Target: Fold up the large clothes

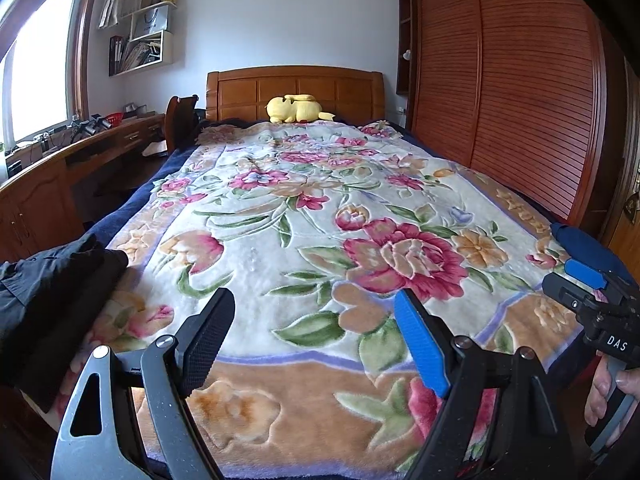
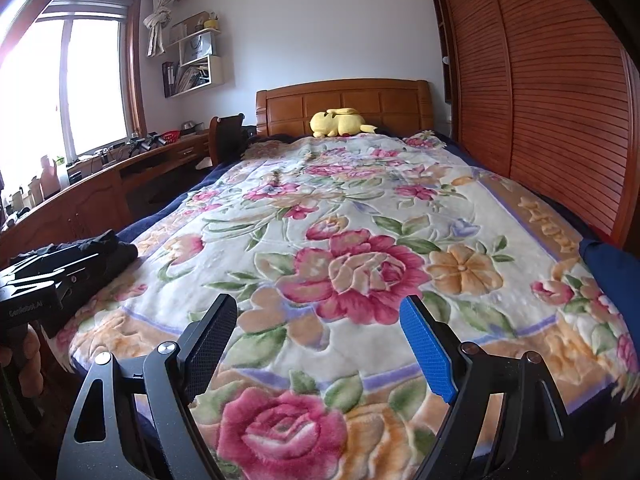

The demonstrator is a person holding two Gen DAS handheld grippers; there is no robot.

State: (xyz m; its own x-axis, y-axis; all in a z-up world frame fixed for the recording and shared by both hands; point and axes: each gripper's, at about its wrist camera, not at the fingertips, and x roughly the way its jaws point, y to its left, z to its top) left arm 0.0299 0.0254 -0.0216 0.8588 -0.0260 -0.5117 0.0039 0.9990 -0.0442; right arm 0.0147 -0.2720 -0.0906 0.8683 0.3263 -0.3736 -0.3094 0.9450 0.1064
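Observation:
A pile of black clothes [image 1: 52, 292] lies on the near left corner of the bed, and shows again in the right wrist view [image 2: 104, 250]. A dark blue garment [image 1: 588, 244] lies at the bed's near right edge [image 2: 612, 268]. My left gripper [image 1: 316, 340] hovers open over the floral blanket [image 1: 320, 220], just right of the black pile, with nothing between its fingers. My right gripper [image 2: 320, 344] is also open and empty over the blanket, left of the blue garment. Both point toward the headboard.
A yellow plush toy [image 1: 296, 109] rests against the wooden headboard [image 1: 296, 88]. A slatted wooden wardrobe [image 1: 520, 100] runs along the right of the bed. A wooden desk [image 1: 80, 160] and a chair stand on the left under the window. A hand [image 1: 608, 392] holds the right gripper's handle.

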